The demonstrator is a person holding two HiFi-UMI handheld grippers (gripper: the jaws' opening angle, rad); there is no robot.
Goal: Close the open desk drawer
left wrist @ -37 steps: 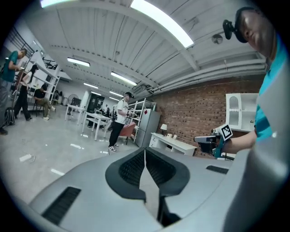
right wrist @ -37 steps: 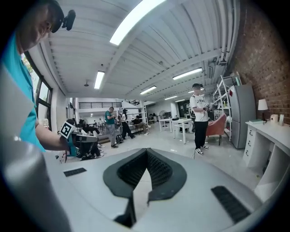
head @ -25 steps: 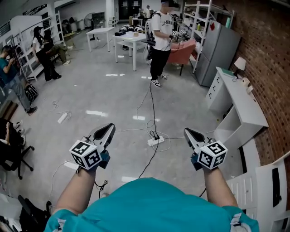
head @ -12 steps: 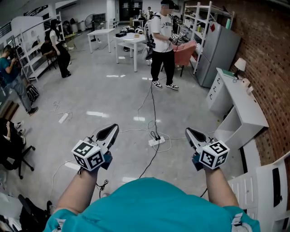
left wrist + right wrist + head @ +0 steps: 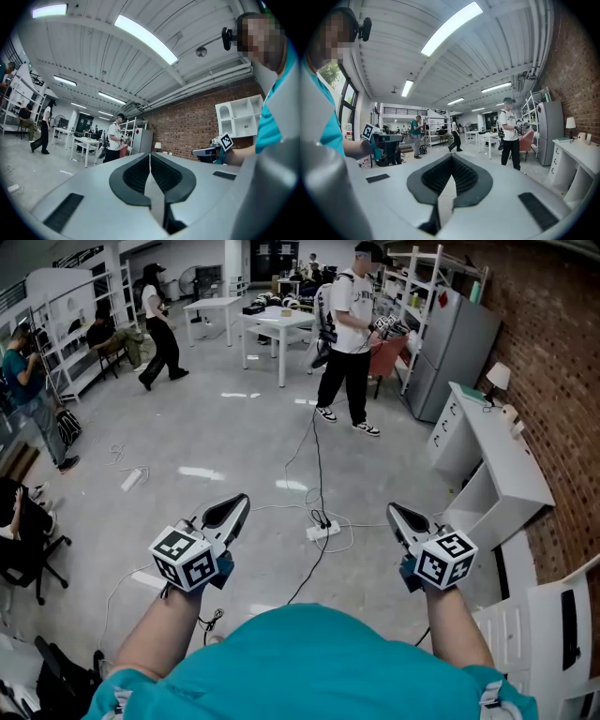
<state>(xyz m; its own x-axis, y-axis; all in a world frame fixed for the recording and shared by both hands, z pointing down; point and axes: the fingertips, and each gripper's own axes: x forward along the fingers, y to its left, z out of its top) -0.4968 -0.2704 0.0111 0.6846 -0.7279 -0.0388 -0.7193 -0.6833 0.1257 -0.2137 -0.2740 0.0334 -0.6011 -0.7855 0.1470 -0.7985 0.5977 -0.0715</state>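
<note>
The white desk (image 5: 511,465) stands along the brick wall at the right, with a drawer unit (image 5: 443,432) at its far end; from here I cannot tell whether a drawer stands open. The desk (image 5: 576,152) also shows at the right edge of the right gripper view. My left gripper (image 5: 241,501) and right gripper (image 5: 393,510) hang side by side over the floor, well short of the desk. Both are shut with nothing between the jaws, as the left gripper view (image 5: 150,159) and the right gripper view (image 5: 451,159) confirm.
A power strip (image 5: 322,532) and trailing cables lie on the floor ahead. A person in a white T-shirt (image 5: 352,334) stands near a grey fridge (image 5: 459,343). White tables (image 5: 277,324) stand at the back, white furniture (image 5: 553,615) at the near right, and other people at the left.
The person in the white T-shirt has stepped to the right. A person in black has walked across the back left. My grippers have hardly moved.
</note>
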